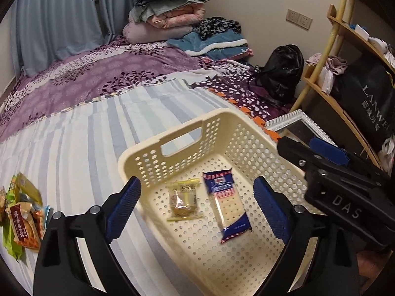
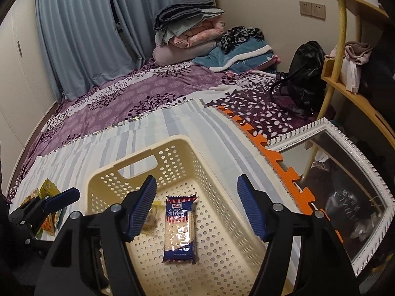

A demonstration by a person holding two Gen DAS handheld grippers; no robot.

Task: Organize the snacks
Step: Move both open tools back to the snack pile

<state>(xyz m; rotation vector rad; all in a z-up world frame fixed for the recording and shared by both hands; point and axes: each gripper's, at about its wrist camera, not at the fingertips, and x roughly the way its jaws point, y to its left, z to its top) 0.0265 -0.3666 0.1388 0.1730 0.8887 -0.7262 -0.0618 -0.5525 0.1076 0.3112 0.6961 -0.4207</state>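
my left gripper (image 1: 197, 212) hangs over the cream perforated basket (image 1: 187, 133), fingers spread wide with nothing between them. my right gripper (image 2: 197, 209) hovers over the same basket from the other side, its blue pads (image 2: 251, 212) just as far apart and holding nothing.

inside the basket lie two snacks. the blue cracker pack (image 2: 180, 229) rests flat on the basket floor, long axis running roughly 12 to 6 in the right wrist view. the yellow-wrapped pastry (image 1: 182, 201) sits just beside it at its 9 o'clock, looking blurred in both views; i cannot tell whether the two touch.

the basket stands on the striped sheet (image 1: 86, 143) on the bed. outside it, at about 8 o'clock in the left wrist view, a small pile of snack packets (image 1: 22, 212) lies on the sheet, well apart from the basket. a white-framed mirror (image 2: 345, 172) leans at the bed's edge at 3 o'clock in the right wrist view.
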